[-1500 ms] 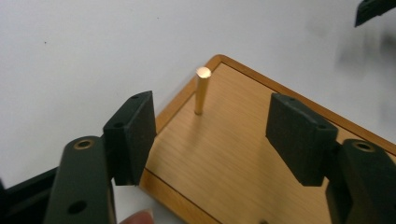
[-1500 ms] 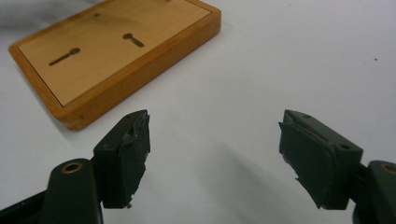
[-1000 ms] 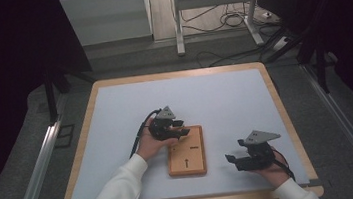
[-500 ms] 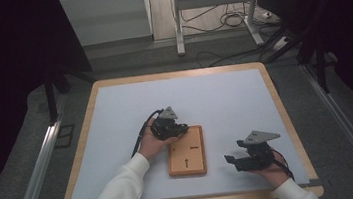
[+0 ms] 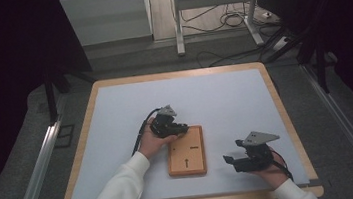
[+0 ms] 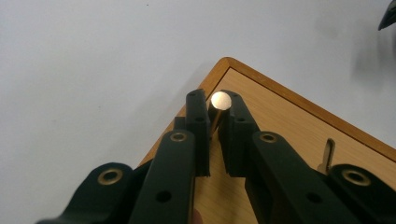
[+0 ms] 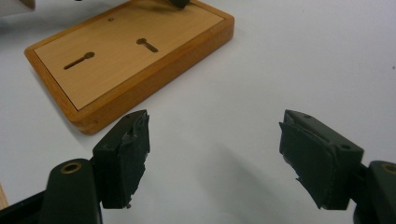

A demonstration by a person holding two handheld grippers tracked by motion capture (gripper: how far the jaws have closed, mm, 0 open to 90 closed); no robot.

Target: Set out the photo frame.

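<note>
A wooden board (image 5: 186, 151) lies flat on the white desk (image 5: 116, 116), near the front edge and a little left of the middle. It has a raised rim, and its pale face shows two keyhole-shaped slots (image 7: 85, 59).

The left gripper (image 5: 178, 128) sits over the board's far left corner, held by the person's left hand (image 5: 151, 141), with a white sleeve (image 5: 117, 197) trailing back toward the front edge. Its jaws have just been closing, and now they are clenched on a small brass peg (image 6: 219, 103) that stands upright at that corner of the board. From the left gripper view the peg's round shiny top pokes out between the two black pads; I think it is seated in the board, though the jaws hide its foot.

The right gripper (image 5: 234, 161) hovers low over the bare desk, just to the right of the board and apart from it. Its jaws are spread wide with nothing between them, pointing toward the board's near long edge.
</note>
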